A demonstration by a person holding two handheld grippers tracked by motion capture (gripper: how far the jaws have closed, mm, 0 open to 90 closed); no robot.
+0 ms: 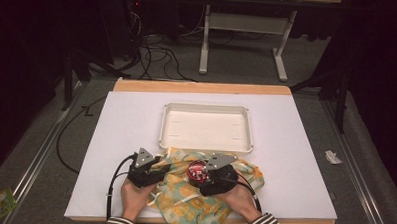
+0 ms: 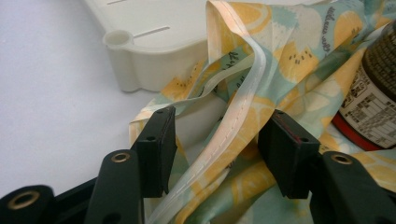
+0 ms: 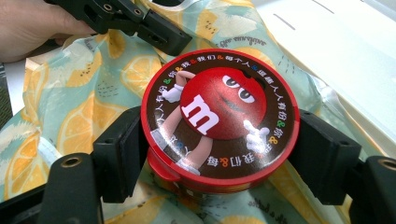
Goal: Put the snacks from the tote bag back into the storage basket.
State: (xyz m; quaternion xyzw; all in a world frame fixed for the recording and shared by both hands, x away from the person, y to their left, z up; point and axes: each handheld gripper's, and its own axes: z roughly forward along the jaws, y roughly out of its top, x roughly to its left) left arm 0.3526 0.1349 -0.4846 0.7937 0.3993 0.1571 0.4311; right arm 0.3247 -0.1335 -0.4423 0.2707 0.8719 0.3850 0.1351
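A cloth bag [image 1: 183, 201] printed with lemons lies crumpled at the table's front edge. Over it is a round candy can [image 1: 198, 172] with a red lid, and my right gripper [image 1: 204, 177] is shut on the can. In the right gripper view both jaws press the sides of the can [image 3: 219, 116], with the bag [image 3: 93, 116] underneath. My left gripper [image 1: 159, 168] is at the bag's left edge. In the left gripper view its jaws [image 2: 224, 140] stand open with the bag's pale hem [image 2: 233, 130] running loosely between them. The can [image 2: 373, 98] stands at the right there.
A white tray [image 1: 162, 125] sits mid-table just behind the bag, and its corner [image 2: 154, 70] is close ahead of the left gripper. The white mat [image 1: 125, 139] covers the table. A hand [image 3: 28, 28] holds the left gripper [image 3: 154, 28].
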